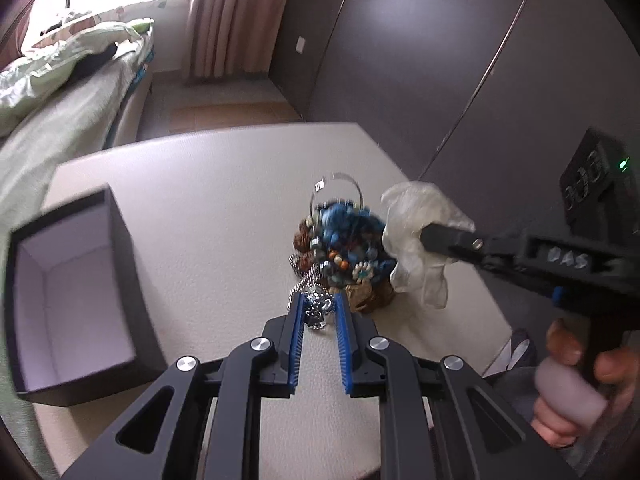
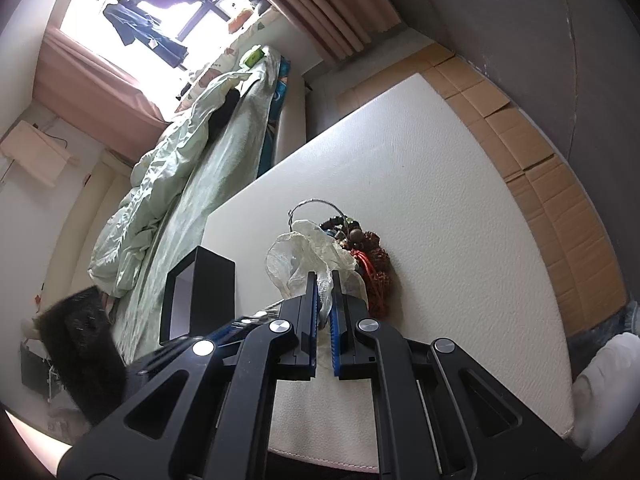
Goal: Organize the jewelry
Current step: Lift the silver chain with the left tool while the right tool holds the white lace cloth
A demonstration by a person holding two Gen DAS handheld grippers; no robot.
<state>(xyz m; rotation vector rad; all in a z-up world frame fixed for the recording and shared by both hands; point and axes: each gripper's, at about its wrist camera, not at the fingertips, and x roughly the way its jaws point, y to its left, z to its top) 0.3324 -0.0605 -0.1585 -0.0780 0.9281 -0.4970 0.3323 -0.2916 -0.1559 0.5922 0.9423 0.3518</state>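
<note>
In the left wrist view, the left gripper (image 1: 319,309) stood at the lower centre, its jaws narrow around a small silver and blue jewel (image 1: 318,307) at the near edge of the jewelry pile (image 1: 340,248); the pile lay in the middle of the frame on the white desk (image 1: 208,216); the right gripper (image 2: 325,285) came from the right and held a crumpled translucent bag (image 1: 416,236), just beside the pile; an open black box (image 1: 68,304) stood at the left on the desk; beyond it, at the upper left, was the bed (image 1: 72,92).
</note>
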